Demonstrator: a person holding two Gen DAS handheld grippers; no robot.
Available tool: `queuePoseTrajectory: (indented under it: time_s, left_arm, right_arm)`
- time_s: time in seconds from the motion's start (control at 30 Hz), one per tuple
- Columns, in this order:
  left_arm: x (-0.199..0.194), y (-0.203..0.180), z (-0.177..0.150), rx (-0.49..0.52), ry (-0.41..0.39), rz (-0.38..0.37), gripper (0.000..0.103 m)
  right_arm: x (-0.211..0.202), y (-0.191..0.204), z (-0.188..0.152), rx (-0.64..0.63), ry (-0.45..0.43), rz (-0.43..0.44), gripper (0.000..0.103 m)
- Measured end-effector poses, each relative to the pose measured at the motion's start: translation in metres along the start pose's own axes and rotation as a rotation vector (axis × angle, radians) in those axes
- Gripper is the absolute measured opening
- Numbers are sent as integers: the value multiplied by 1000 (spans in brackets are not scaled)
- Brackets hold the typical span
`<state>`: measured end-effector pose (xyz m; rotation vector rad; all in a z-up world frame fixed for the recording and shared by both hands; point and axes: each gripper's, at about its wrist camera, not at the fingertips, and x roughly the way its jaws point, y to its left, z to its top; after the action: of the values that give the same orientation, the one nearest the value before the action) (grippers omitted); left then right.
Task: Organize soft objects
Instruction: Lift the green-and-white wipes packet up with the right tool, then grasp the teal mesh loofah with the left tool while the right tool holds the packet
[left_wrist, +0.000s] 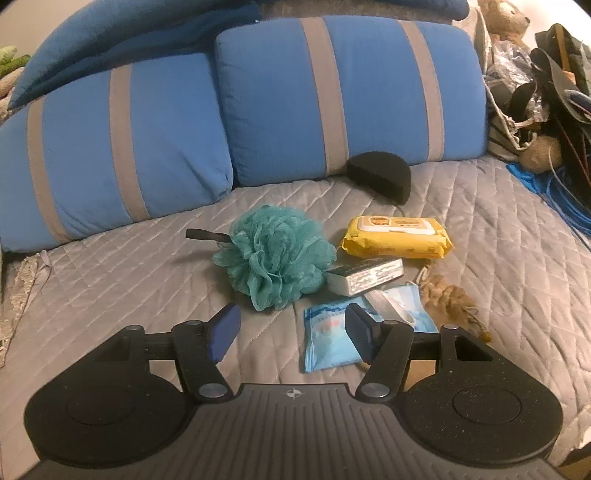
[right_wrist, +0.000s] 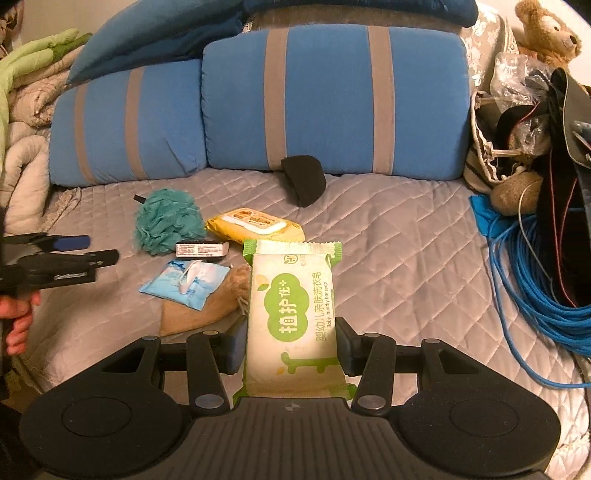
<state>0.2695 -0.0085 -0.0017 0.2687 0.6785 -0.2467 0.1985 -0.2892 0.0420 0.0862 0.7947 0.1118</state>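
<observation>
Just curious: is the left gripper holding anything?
No, the left gripper is open with only the grey quilt showing between its fingers.

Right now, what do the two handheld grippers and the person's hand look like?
Both are matte black, speckled plastic. The left gripper and right gripper each have a ribbed grey centre plate with a small compass-like mark, two round black discs, silver pivot rivets, and linkage arms ending in blue pads. No cables show on either. The person's bare hand shows at the right view's left edge; no sleeve visible.
</observation>
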Motion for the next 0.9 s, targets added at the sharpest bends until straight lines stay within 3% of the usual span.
queuePoseTrajectory:
  time_s: [0.9]
  left_arm:
    - [90, 6, 27, -42, -10, 15, 62]
  right_arm:
    - [3, 13, -2, -75, 25, 69, 51]
